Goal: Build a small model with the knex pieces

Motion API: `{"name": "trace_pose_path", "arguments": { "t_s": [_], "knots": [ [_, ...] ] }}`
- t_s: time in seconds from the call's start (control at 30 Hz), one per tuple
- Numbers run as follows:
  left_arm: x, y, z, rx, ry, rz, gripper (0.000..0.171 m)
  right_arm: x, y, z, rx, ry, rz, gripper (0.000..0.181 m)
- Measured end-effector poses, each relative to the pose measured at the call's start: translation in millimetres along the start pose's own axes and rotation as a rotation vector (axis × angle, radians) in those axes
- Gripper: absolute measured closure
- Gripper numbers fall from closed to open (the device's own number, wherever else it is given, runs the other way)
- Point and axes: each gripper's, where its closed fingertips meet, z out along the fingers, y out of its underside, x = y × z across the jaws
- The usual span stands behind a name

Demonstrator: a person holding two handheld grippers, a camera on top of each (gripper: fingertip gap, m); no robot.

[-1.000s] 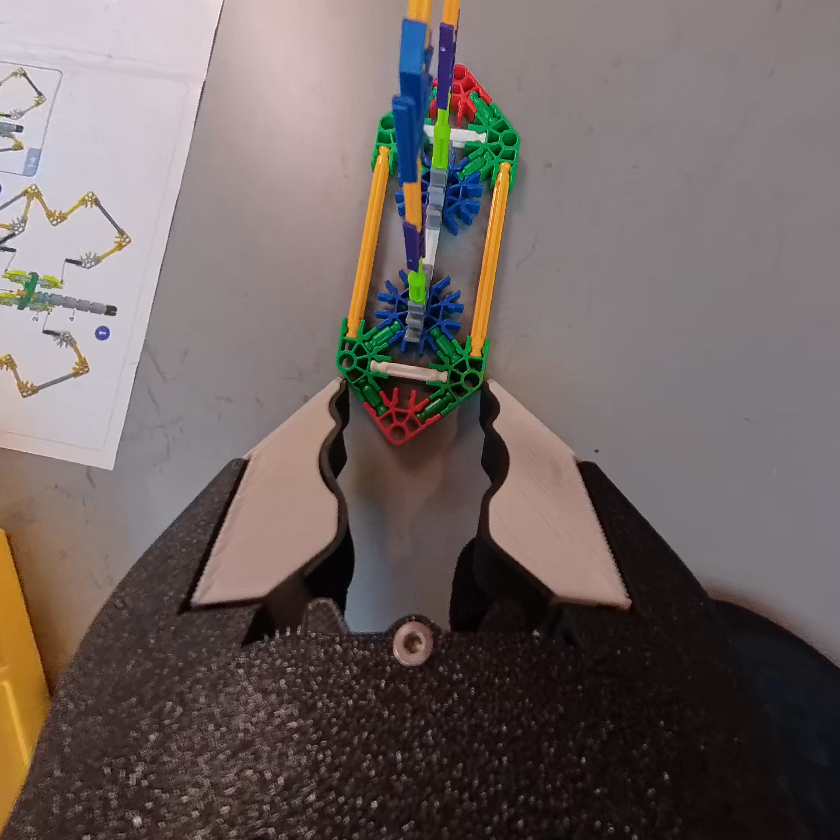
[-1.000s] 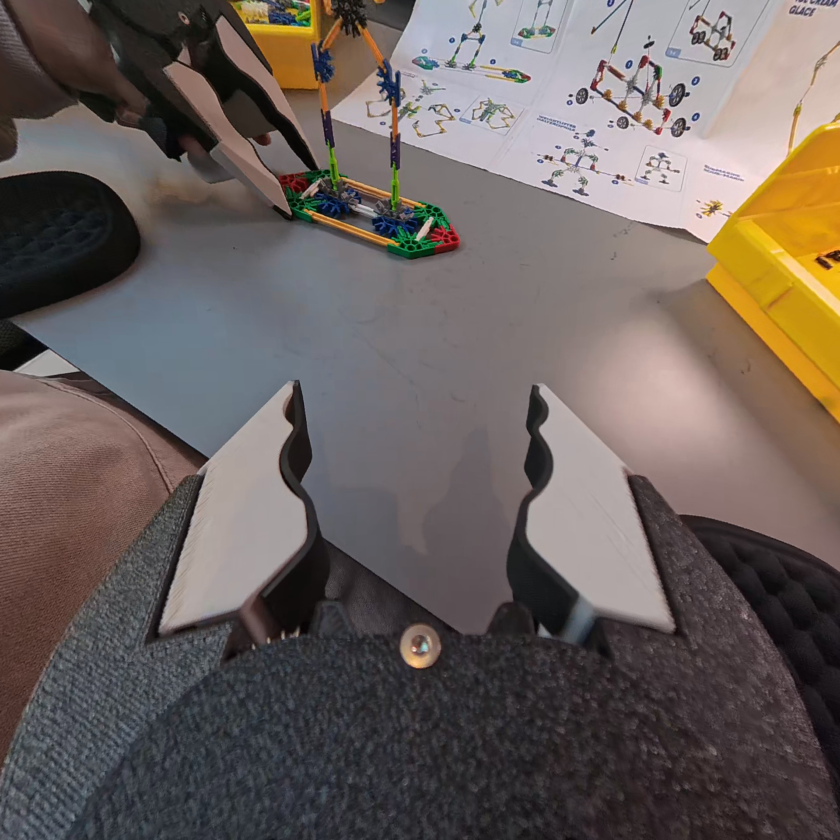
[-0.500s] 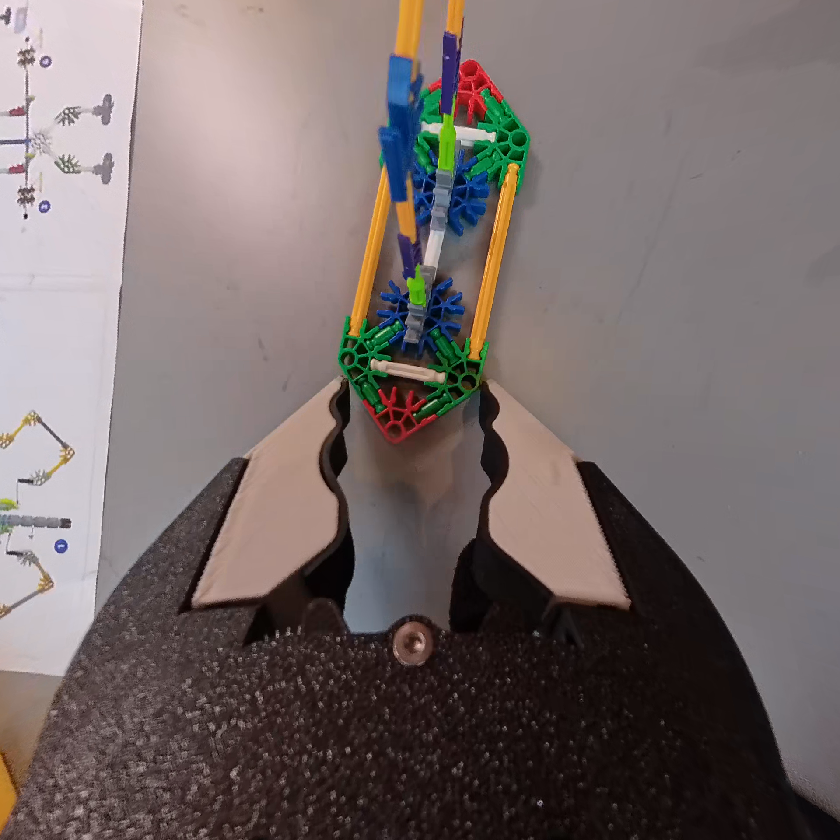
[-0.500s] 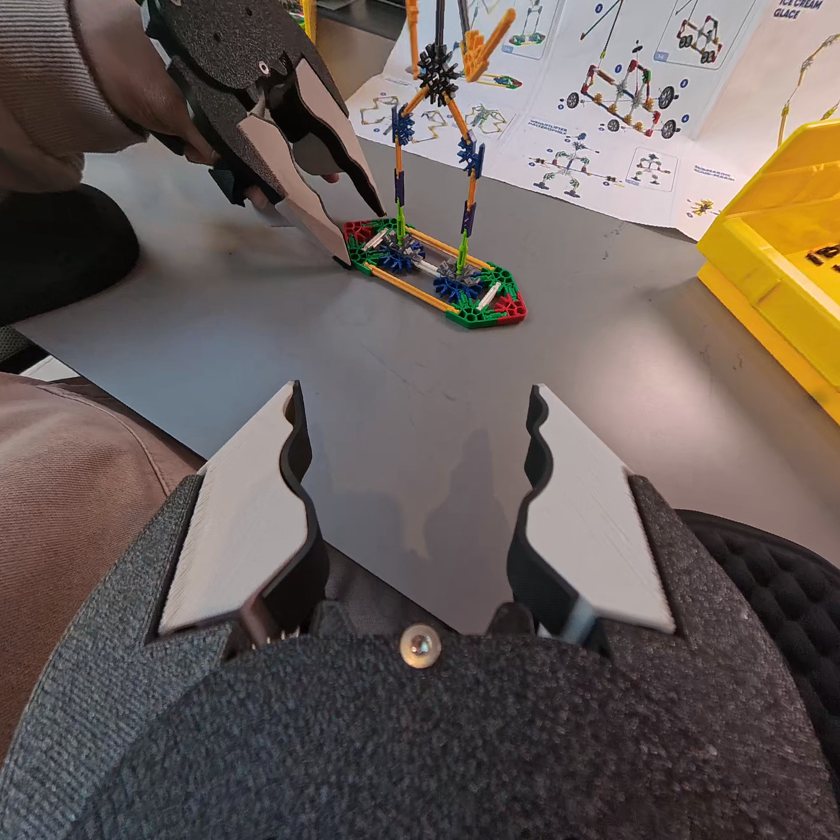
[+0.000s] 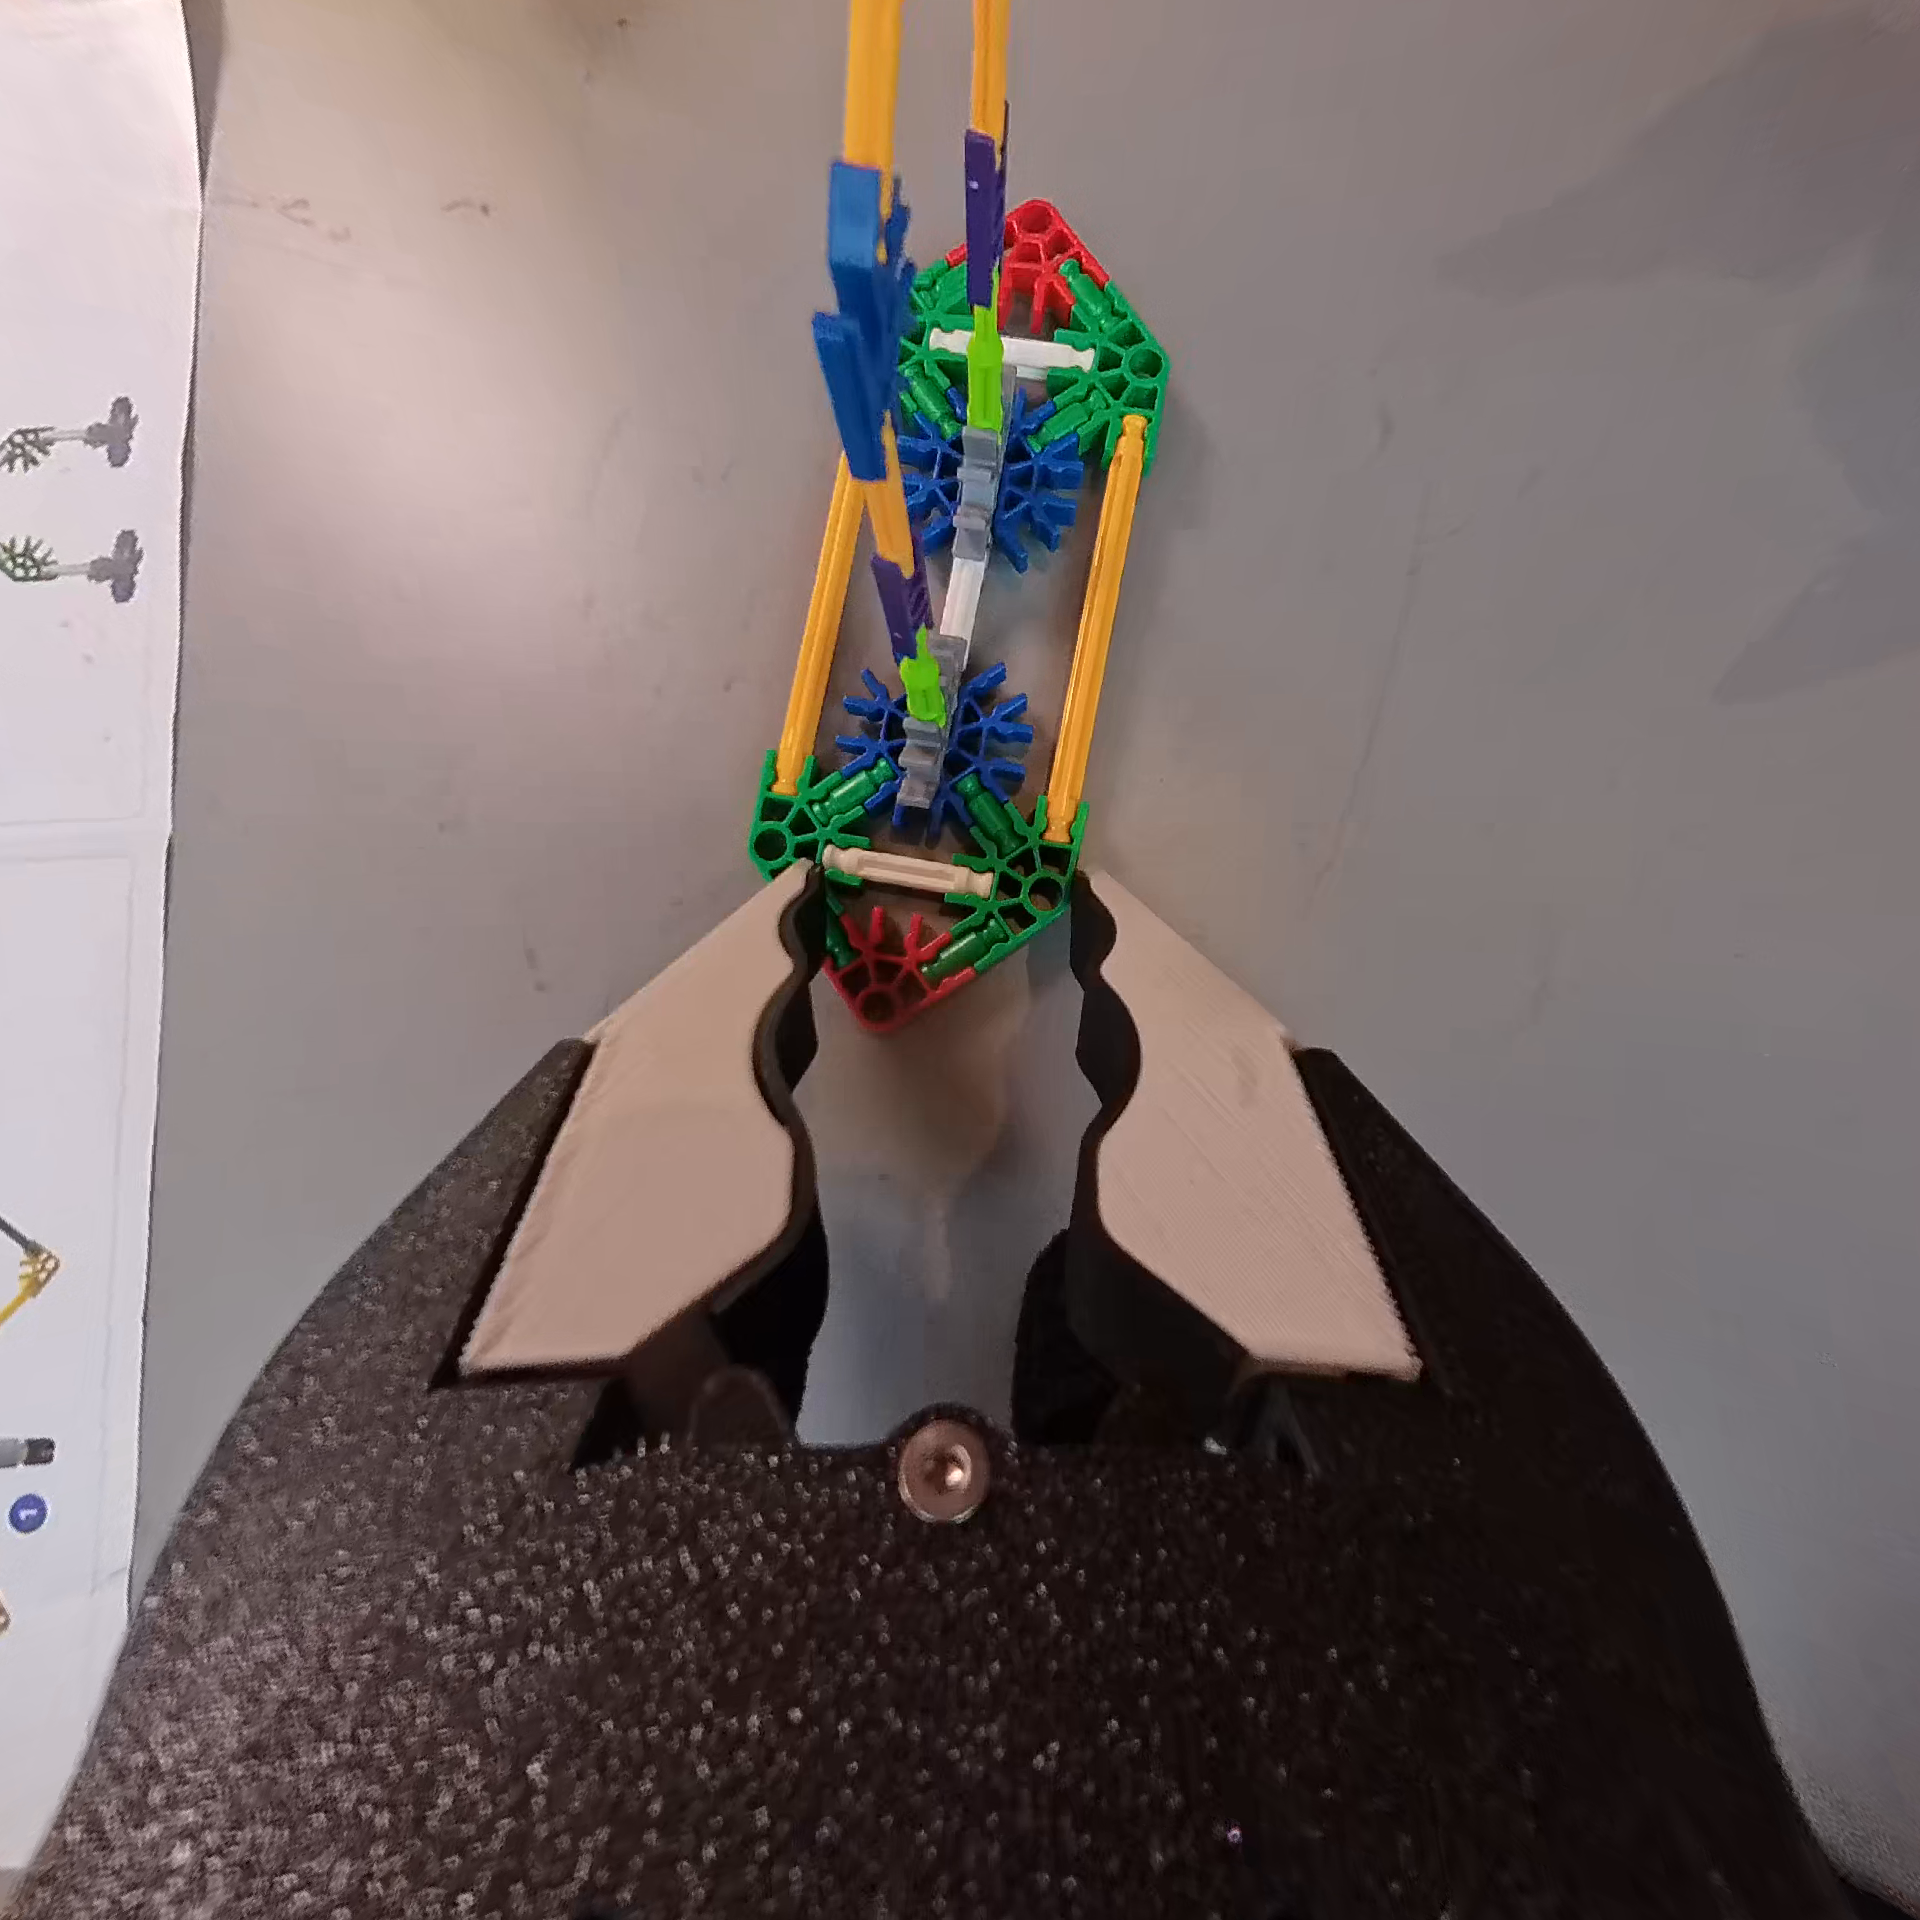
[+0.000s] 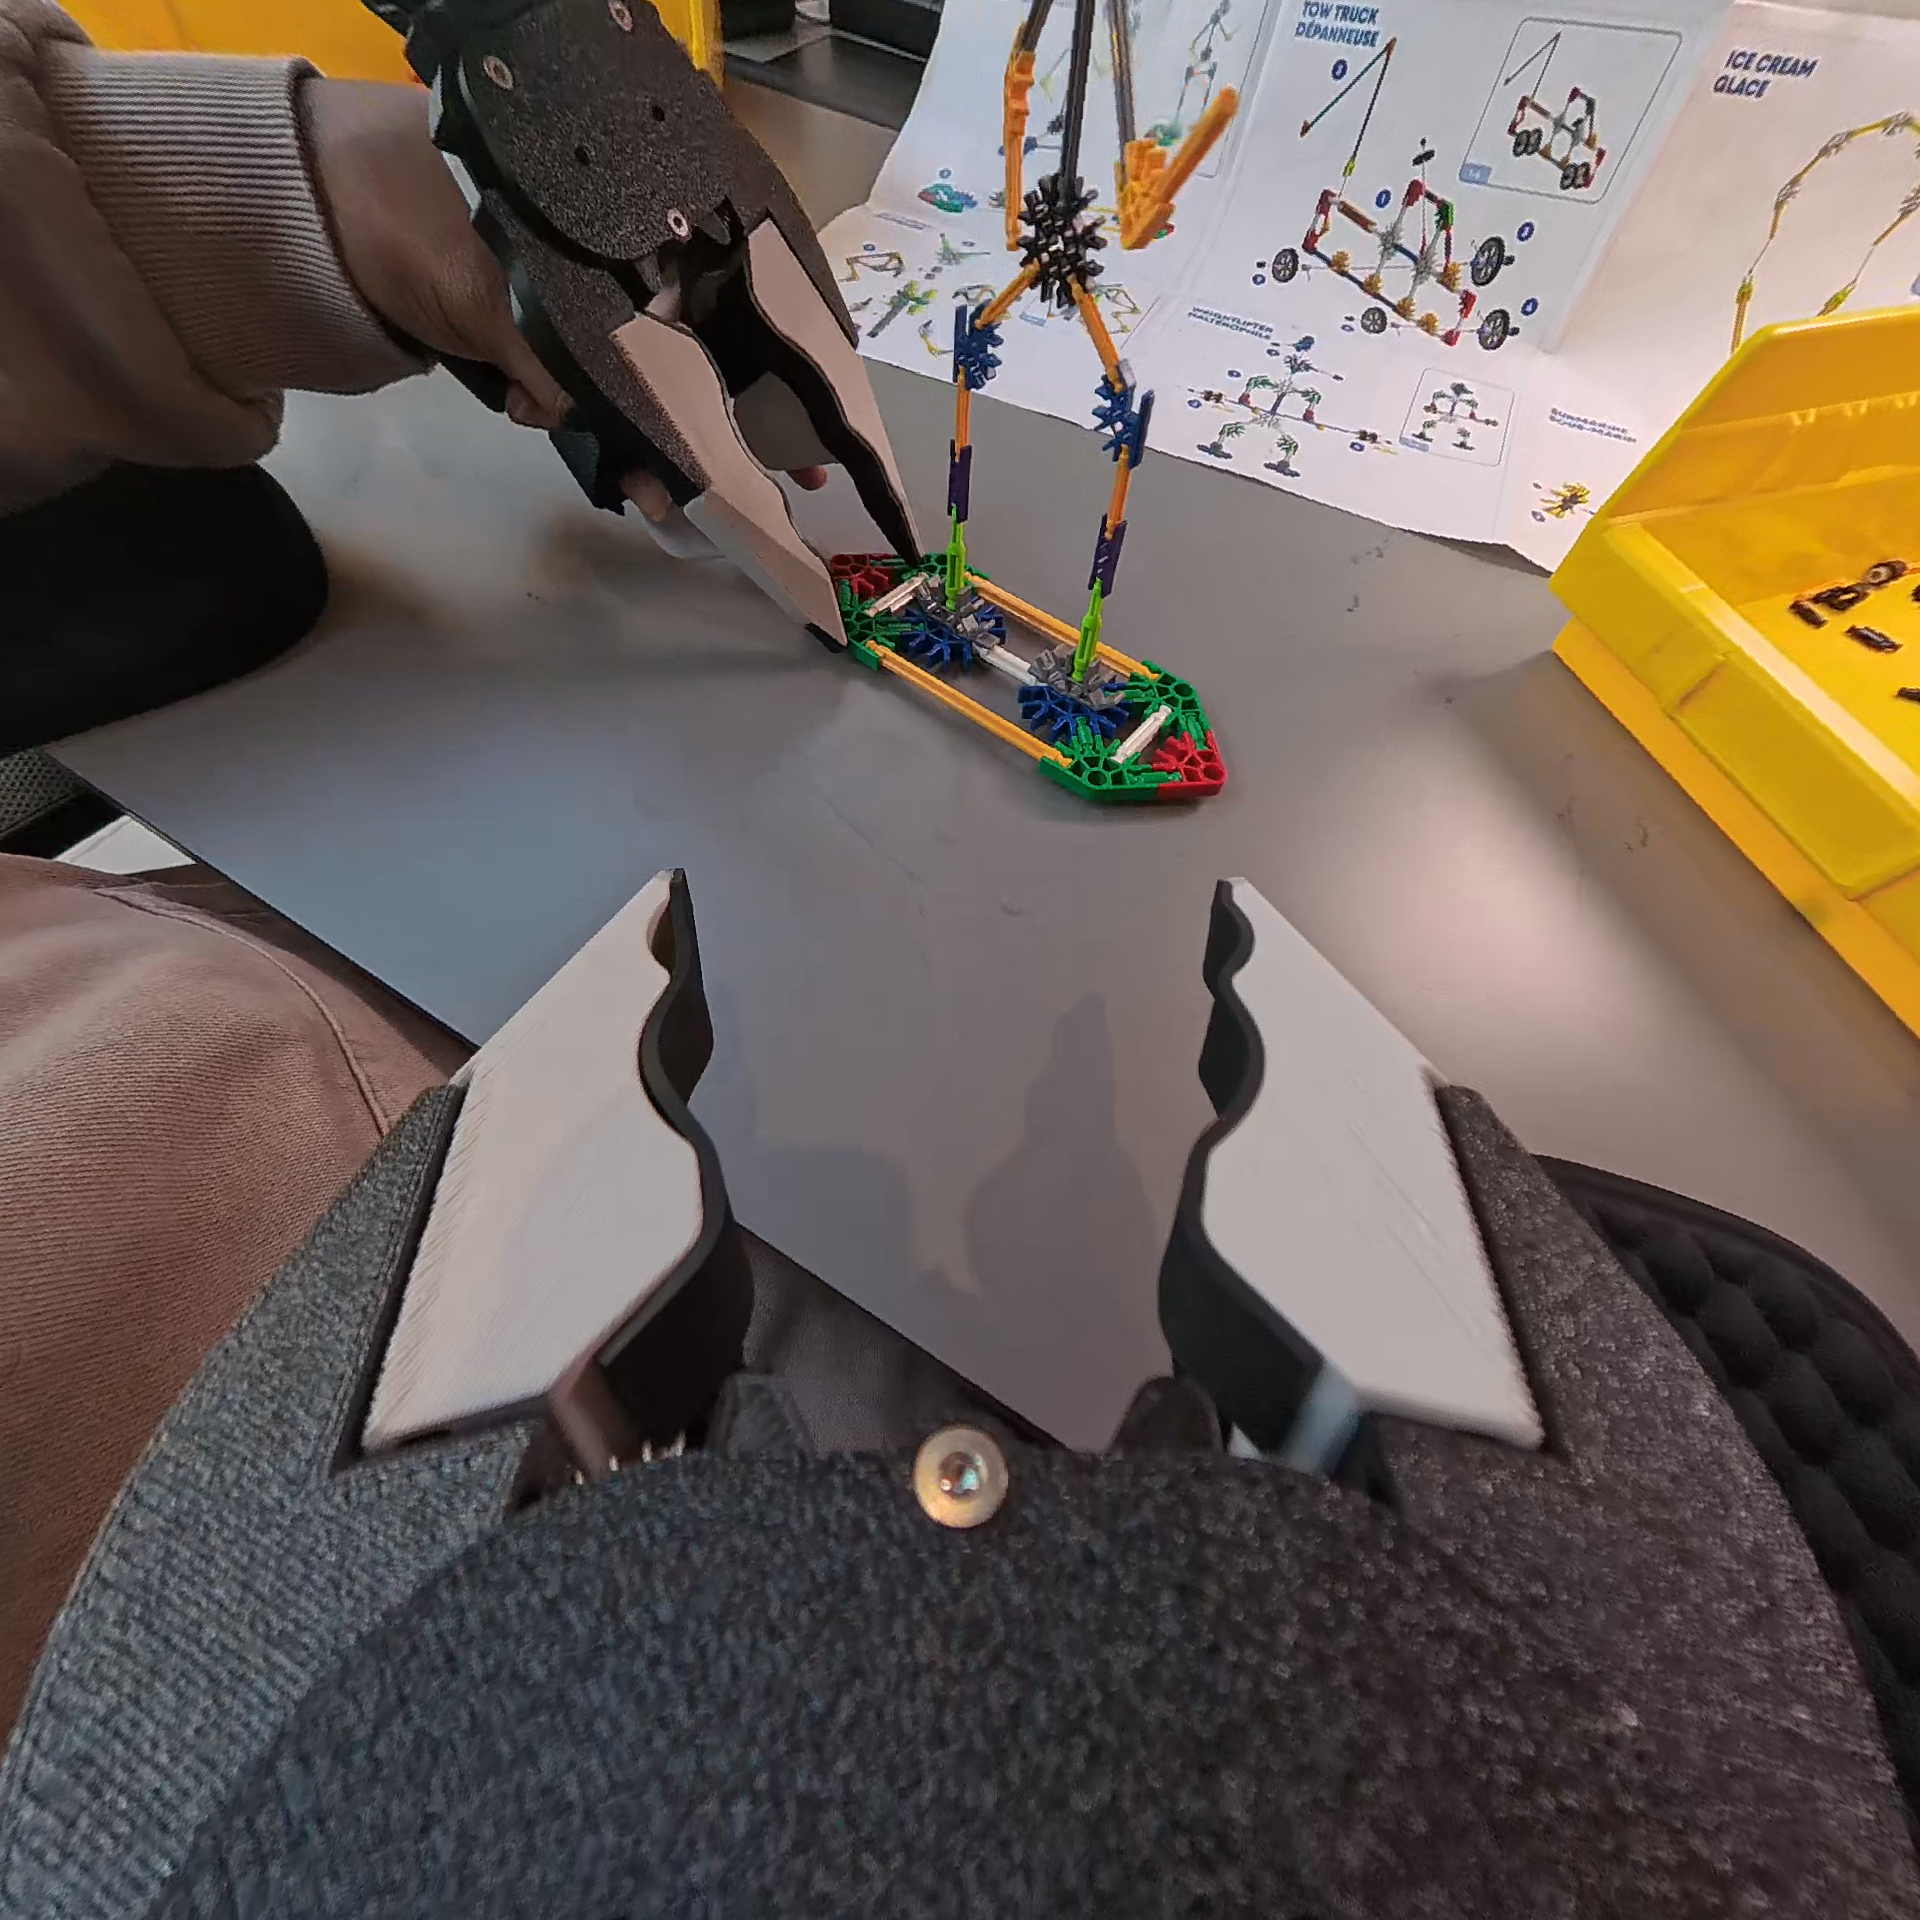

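Observation:
A construction-toy model [image 5: 971,592] stands on the grey table. Its flat base has yellow rods, green and red connectors and blue hubs. Two thin legs rise from the base to a black hub [image 6: 1058,237]. My left gripper [image 5: 945,883] is narrowed around the near red-and-green end of the base, and both fingertips touch the green connectors. From the right wrist view the left gripper [image 6: 873,597] slants down onto that end of the model [image 6: 1029,675], held by a person's hand [image 6: 436,260]. My right gripper [image 6: 951,885] is open and empty, near the table's front edge.
A white instruction sheet [image 6: 1351,312] lies behind the model and also shows at the left of the left wrist view [image 5: 83,727]. A yellow parts bin [image 6: 1714,582] stands at the right. A black padded rest [image 6: 1787,1351] lies at the near right. A brown-clad leg [image 6: 156,1143] is at the near left. Some 20 centimetres of space lies between my two pairs of fingers.
The model has slid across the table toward the yellow bin together with my left gripper, away from the sheet. The left fingertips have closed in slightly. The right gripper has stayed open.

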Motion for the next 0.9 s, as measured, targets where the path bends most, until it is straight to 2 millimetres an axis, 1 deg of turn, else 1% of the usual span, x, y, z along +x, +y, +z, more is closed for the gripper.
{"name": "trace_pose_path", "arguments": {
  "t_s": [0.13,0.27,0.43,0.6,0.63,0.67,0.7,0.8,0.9],
  "knots": [
    [-0.5,-14.2,12.1,-0.009,-0.036,-0.021,0.124,3.9,-2.6,-2.3,0.005,0.012,0.015,0.084],
    [-2.3,-27.1,22.0,0.012,-0.109,-0.143,0.124,8.4,-4.3,-3.2,0.008,0.025,0.039,0.084],
    [-1.0,-33.8,27.6,0.016,-0.191,-0.227,0.125,10.6,-1.4,-1.6,-0.002,0.031,0.049,0.084],
    [4.3,-42.9,35.3,0.007,-0.222,-0.236,0.125,13.3,1.1,-0.8,-0.012,0.039,0.066,0.084],
    [5.2,-45.1,37.1,0.003,-0.226,-0.234,0.131,13.9,1.1,-1.0,-0.011,0.039,0.069,0.084],
    [7.0,-47.6,39.2,0.001,-0.225,-0.234,0.144,14.8,1.0,-1.3,-0.011,0.042,0.072,0.084],
    [8.5,-50.2,42.0,0.003,-0.223,-0.233,0.146,15.4,0.8,-1.6,-0.011,0.043,0.073,0.084],
    [8.3,-56.7,48.3,0.008,-0.236,-0.221,0.146,16.7,0.0,-2.9,-0.005,0.046,0.073,0.084],
    [9.1,-62.3,52.8,0.005,-0.212,-0.214,0.146,17.2,0.0,-3.6,-0.003,0.044,0.074,0.084]
  ]
}}
